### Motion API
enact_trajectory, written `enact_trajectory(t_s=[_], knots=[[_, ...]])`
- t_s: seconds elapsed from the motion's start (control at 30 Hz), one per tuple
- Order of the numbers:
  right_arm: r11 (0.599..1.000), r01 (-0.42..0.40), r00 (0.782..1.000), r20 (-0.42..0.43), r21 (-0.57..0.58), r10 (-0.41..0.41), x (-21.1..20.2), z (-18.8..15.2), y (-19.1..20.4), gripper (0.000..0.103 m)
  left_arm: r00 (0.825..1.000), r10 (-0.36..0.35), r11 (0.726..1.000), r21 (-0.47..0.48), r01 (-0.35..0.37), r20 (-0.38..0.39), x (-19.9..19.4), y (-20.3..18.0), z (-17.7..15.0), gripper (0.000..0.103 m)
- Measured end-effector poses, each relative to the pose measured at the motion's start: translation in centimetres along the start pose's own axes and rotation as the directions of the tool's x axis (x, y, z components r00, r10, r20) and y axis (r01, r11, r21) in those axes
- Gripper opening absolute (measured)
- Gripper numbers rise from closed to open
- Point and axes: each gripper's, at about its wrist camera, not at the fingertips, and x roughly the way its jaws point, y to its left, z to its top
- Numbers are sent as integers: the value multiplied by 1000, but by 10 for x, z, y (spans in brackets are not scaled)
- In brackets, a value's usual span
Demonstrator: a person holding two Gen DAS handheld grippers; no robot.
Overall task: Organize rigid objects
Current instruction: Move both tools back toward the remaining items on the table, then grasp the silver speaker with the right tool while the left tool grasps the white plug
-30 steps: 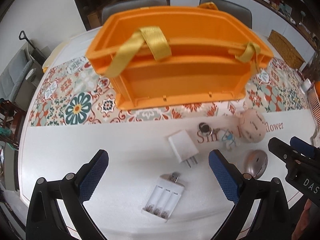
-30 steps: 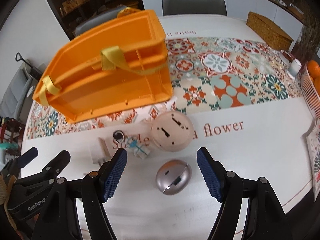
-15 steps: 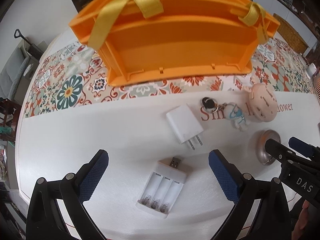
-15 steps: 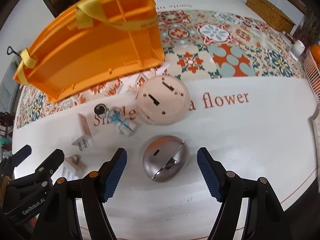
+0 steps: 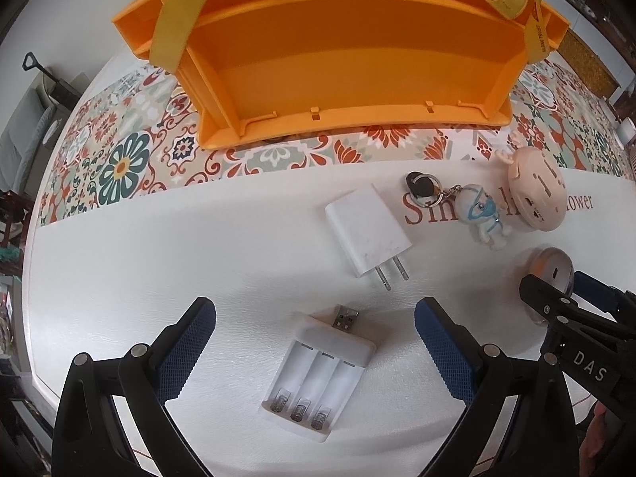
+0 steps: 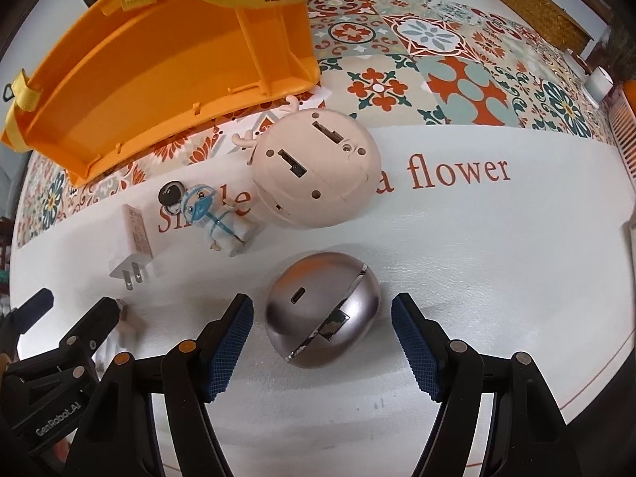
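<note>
An orange crate with yellow straps stands at the back of the table; it also shows in the right wrist view. My left gripper is open, low over a white battery charger. A white plug adapter and a doll keychain lie beyond it. My right gripper is open, its pads on either side of a silver egg-shaped device without touching. A round pink device lies just beyond, upside down.
A patterned runner crosses the table behind the objects. A wicker box and a white cup stand far right. The table's front edge is close under both grippers. Each gripper shows at the edge of the other's view.
Both grippers have moved forward and down toward the table. The charger now lies between the left fingers, and the silver device between the right fingers.
</note>
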Motion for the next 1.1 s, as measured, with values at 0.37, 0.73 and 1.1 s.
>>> enact_trajectory(t_s=[0.37,0.73,1.1], knots=[[1000,15,1000,-2,-6,-15,17,-1,4,60,1000,-7,1000,8,7,-9,5,-1,1,102],[999,-23,1000,4,25,23,14,0,-6,60,999,-41,999,10,41,23,3,3,3,102],[999,-51,997,64,13,50,-17,2,-1,60,992,-85,996,9,84,88,3,4,8,101]])
